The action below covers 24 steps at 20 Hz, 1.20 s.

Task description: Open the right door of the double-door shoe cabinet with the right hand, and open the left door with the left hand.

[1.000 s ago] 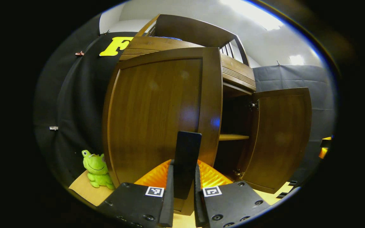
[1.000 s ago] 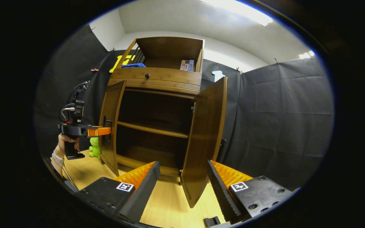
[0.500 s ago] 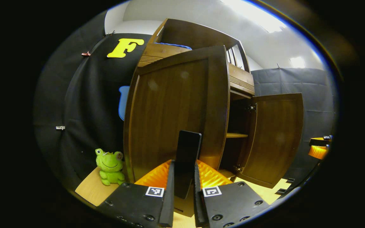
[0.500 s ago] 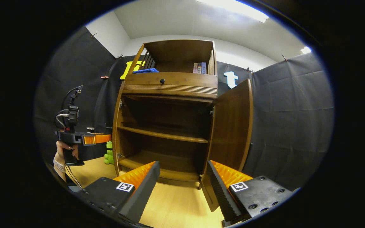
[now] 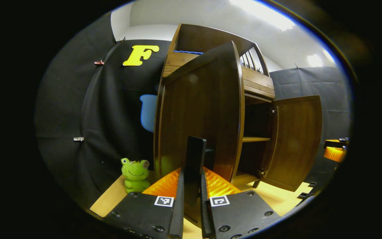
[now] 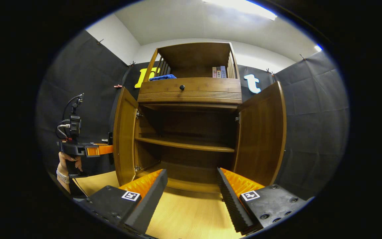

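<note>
Two doors stand wide on the shoe cabinet [image 6: 191, 96], and both shelves inside lie bare to the right gripper view. Left door [image 6: 124, 136] swung out past square, right door [image 6: 260, 136] swung out on its own side, each well clear of the opening. Over in the left gripper view, the left gripper [image 5: 191, 186] has its fingers pinched nearly together on the dark upright handle [image 5: 194, 159] at the free edge of the left door [image 5: 201, 113], both fingers pressing on it. From the right gripper view that same left gripper [image 6: 106, 150] sits against the outer face of the left door, a hand [image 6: 67, 162] wrapped round its grip. The right gripper [image 6: 192, 196] hangs spread wide apart with nothing between its fingers, in front of the cabinet's lower shelf, above the wooden floor [image 6: 184, 219]. A green frog toy [image 5: 135, 175] sits on the floor by the cabinet's left corner, just beside the left door. Up top, a blue cloth [image 6: 162, 77] and a few books [image 6: 219, 71] rest in the open upper shelf, over a drawer with a small knob [image 6: 182, 87].
</note>
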Motion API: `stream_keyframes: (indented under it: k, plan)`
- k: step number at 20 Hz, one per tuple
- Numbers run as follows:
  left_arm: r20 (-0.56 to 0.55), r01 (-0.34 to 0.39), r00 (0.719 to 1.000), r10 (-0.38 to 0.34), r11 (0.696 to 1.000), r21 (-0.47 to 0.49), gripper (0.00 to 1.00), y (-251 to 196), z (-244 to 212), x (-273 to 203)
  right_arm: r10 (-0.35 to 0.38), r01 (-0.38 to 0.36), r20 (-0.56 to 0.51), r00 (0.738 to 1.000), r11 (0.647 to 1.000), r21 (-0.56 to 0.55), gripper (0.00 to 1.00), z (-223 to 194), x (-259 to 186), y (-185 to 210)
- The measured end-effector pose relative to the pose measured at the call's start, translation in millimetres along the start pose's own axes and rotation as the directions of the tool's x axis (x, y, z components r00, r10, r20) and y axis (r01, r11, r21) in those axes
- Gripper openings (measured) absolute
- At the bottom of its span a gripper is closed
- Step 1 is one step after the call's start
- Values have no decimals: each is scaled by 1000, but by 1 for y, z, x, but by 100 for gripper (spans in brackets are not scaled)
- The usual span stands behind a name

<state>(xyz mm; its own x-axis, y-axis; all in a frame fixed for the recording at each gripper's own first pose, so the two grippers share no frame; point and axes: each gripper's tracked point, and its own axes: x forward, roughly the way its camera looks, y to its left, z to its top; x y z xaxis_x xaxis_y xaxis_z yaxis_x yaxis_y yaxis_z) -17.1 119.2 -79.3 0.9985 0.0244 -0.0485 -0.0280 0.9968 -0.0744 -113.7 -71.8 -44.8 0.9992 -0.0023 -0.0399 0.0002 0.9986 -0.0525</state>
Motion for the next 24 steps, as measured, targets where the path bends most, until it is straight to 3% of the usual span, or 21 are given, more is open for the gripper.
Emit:
stream_keyframes:
  k: [14, 21, 24]
  plan:
    - [10, -184, 983, 184, 981, 55, 10, 79, 1, -23, 95, -93, 36, 995, 994, -50, 94, 2, 23, 64]
    - [-38, -189, 981, 193, 978, 87, 7, 77, -12, -54, 138, -137, 26, 990, 990, -22, 94, -5, 35, 73]
    - [11, -226, 974, 226, 966, 124, 7, 71, 9, -86, 150, -150, 34, 988, 989, -10, 94, -5, 33, 74]
